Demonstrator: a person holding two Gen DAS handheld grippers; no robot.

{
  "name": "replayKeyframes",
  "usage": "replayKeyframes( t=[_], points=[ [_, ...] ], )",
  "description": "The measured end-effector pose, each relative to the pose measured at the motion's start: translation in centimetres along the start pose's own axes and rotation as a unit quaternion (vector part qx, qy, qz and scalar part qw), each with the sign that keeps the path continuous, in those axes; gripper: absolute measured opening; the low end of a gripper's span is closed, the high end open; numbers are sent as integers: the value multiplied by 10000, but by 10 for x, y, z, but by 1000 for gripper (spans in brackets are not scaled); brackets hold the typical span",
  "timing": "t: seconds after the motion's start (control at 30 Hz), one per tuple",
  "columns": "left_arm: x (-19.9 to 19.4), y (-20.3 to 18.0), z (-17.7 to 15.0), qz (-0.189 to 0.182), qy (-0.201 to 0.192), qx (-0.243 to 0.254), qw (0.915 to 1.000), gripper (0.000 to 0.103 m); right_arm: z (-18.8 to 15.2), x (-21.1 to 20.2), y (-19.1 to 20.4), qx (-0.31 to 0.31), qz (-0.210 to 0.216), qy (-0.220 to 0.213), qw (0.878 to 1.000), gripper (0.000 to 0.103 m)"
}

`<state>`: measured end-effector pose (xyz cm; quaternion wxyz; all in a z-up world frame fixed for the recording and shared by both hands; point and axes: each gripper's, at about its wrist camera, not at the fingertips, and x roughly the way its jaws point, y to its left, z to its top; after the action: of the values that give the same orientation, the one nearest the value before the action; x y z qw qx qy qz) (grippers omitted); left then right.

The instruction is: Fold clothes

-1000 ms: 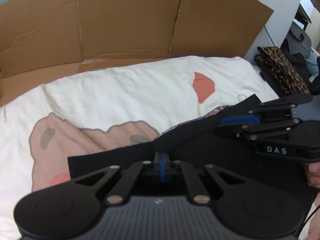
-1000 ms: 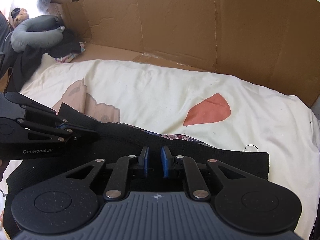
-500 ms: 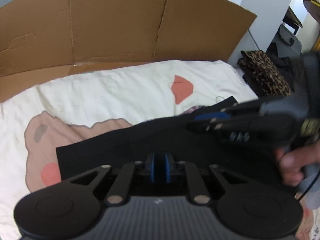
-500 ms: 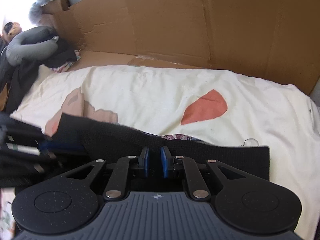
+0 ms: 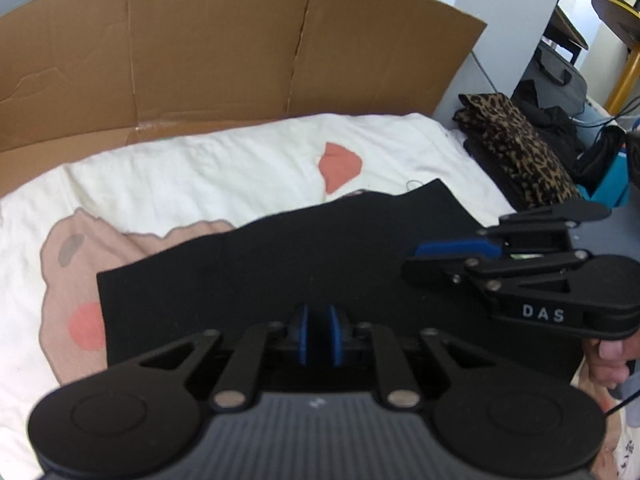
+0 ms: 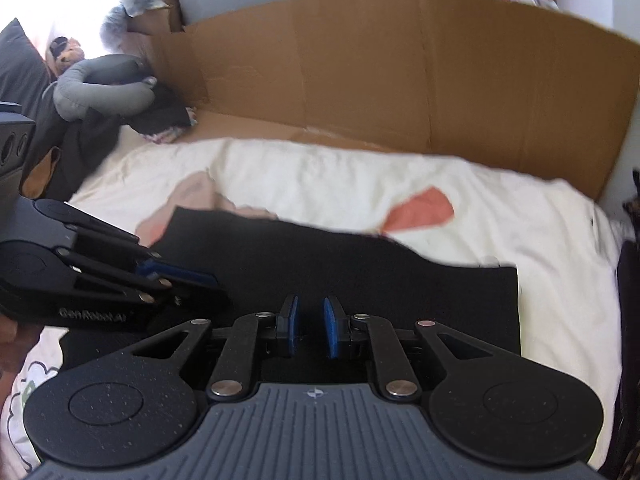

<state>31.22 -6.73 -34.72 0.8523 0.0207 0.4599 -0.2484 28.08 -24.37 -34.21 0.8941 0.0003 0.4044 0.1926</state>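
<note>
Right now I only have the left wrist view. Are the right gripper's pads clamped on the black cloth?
Observer: No. The right wrist view shows the right gripper with its pads apart and the cloth lying flat beneath them.
Operator: What lies past the quilt's far left corner?
Observer: A grey plush on a pile of dark clothes.
Operator: How does the left gripper look from the side?
Observer: The left gripper points down over the cloth's left part. I cannot tell whether it touches.
</note>
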Motion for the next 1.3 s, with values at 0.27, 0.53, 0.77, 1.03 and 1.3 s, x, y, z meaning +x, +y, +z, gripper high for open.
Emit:
replayKeyframes(
  t=[0.27, 0.53, 0.77, 1.03, 1.3],
  points=[
    [7, 16, -3, -54, 80, 35, 9999, 3, -20, 8, -15, -138, -32, 131, 9998, 16],
    [-15, 25, -11, 406, 67, 158, 9990, 4, -21, -11, -32, 15, -342, 33, 9994, 17],
    [-42, 22, -16, 311, -40, 14, 9995, 15, -18, -40, -20, -12, -86, -203, 9998, 21],
    [-30, -7, -26, -3, 76, 390, 9992, 35, -30, -28, 15, -320, 83, 96, 9994, 34],
    [-21, 2, -30, 192, 224, 278, 9992, 35, -37, -7, 10, -273, 28, 281, 9992, 37]
  ],
)
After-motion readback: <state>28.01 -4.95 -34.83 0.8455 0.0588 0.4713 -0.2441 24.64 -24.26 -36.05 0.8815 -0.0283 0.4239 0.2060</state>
